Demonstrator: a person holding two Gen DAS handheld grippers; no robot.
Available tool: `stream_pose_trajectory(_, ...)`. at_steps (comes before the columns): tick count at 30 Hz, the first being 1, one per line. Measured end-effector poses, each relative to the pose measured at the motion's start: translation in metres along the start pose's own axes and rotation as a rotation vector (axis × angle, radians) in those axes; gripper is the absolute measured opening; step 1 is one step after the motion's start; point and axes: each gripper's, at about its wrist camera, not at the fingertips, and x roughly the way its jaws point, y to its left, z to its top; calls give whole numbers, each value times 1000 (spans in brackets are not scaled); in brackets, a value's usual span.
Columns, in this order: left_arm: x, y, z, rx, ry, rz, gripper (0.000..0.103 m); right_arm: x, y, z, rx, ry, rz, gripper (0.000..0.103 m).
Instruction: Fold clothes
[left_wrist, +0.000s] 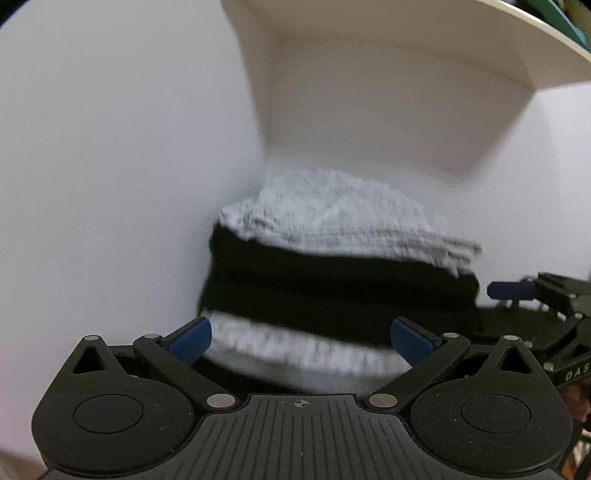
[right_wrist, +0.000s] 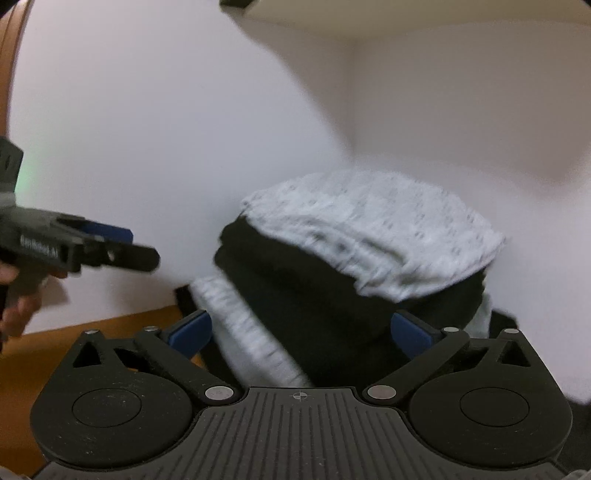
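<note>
Stack of folded clothes (left_wrist: 332, 280) ahead of both our grippers, against the white wall (left_wrist: 110, 147).
We hold the left gripper (left_wrist: 301, 338) and right gripper (right_wrist: 301, 334) spread wide, pads clear of the stack, both angled slightly down toward it.

The stack of folded clothes (left_wrist: 332, 280) stands in a corner, against the wall (left_wrist: 110, 166) on its left, below a shelf (left_wrist: 406, 44). The left hand-held gripper (left_wrist: 301, 338) sits just before the stack. The right hand-held gripper (right_wrist: 301, 332) sits before the stack, to the right of the left one.
</note>
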Motion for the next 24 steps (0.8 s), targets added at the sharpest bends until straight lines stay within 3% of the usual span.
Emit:
stream_pose_trajectory(7, -19, -4, -54, 53, 75, 12, 103, -13, 46, -44, 95, 109, -97, 103)
stream_pose_trajectory(16, -33, 14, -102, 0, 181, -24, 103, -19, 111, -86, 189, 186, -274, 103)
stream_pose_trajectory(24, -50, 25, -125, 26, 227, 22, 103, -29, 122, -106, 323, 212, -334, 103)
